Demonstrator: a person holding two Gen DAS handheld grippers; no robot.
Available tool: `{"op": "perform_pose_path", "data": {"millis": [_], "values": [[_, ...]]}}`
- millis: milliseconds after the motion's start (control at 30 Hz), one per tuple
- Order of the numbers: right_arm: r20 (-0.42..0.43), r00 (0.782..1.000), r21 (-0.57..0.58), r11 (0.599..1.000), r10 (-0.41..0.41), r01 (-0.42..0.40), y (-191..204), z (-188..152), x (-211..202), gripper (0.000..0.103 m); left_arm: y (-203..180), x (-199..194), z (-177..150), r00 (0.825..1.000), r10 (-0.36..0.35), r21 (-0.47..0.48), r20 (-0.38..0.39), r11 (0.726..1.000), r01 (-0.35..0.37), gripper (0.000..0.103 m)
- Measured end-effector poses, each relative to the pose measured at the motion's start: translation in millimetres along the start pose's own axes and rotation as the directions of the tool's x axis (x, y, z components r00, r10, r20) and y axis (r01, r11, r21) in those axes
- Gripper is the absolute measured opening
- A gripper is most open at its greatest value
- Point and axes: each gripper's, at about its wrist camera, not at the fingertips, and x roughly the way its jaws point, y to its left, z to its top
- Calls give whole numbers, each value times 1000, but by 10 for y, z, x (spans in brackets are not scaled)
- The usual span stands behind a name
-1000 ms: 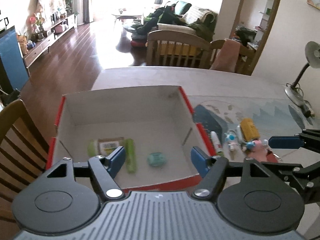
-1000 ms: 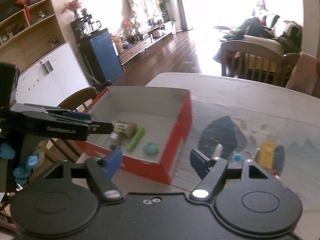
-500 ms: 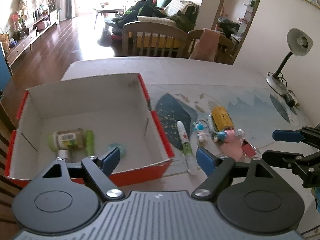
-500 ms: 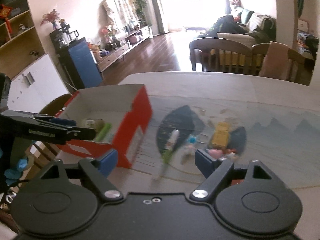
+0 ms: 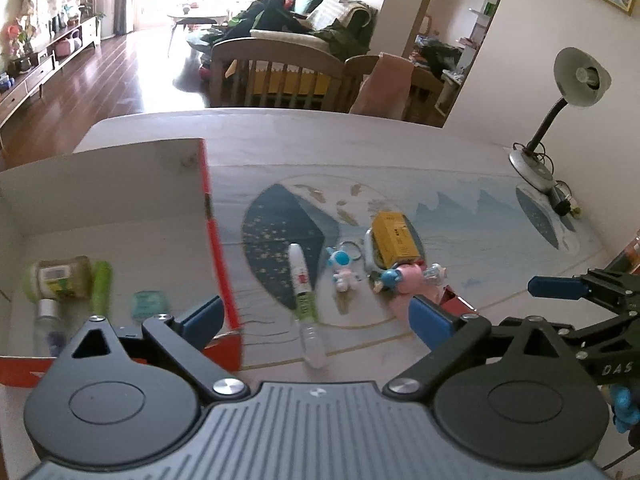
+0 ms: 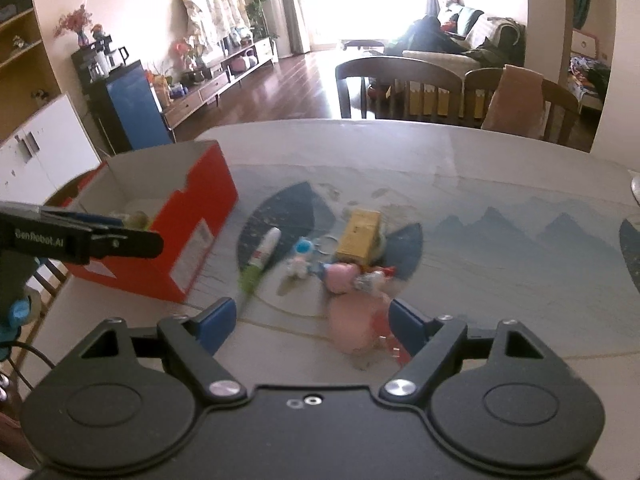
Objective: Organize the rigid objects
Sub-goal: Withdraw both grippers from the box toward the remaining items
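Red box [image 5: 224, 280] cut off at left, pink toy [image 6: 356, 320] blurred, both grippers [image 5: 314, 314] [image 6: 308, 320] spread, empty.

Sunlit living room — dark wood floor [image 5: 100, 80], sofa [image 5: 312, 20], dining chairs [image 6: 400, 88].

From my left wrist view the red box [image 5: 212, 216] runs off the left edge, so I cannot see its left wall, and my own gripper body covers its near corner. Inside it, the jar [image 5: 60, 280], the green stick [image 5: 101, 286] and the small teal thing [image 5: 149, 305] are smeared; I cannot read the jar's label. In the right wrist view the pink toy [image 6: 354, 326] near the mat's near edge is badly blurred, its shape unclear, and the right finger hides part of the red piece [image 6: 394, 350] beside it. The pen [image 6: 260, 262] is blurred too, its print unreadable.
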Motion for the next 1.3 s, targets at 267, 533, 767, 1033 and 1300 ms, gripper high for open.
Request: {"op": "perform_pose_path", "data": {"millis": [267,533,767,1033,1300], "values": [[-59,998,-25,1000,-18,16,-346,-85,210,81,-302,332,-43,998,24,-4,-51,1000,-24,99],[-111,994,-59,998,-4,-3,-560,-184,382,80,-447,679,-112,992,120,4,-49,993,-120,99],[-127,992,-107,994,20,-33,-672,-221,488,75,-538,911,-160,981,194,-26,-23,981,-195,99],[-159,986,-132,989,44,-65,-760,-218,716,70,-575,1148,-208,967,251,-26,-35,967,-252,98],[-179,981,-146,985,70,-97,-796,-231,840,62,-477,1307,-218,961,266,-83,-80,959,-272,77]]}}
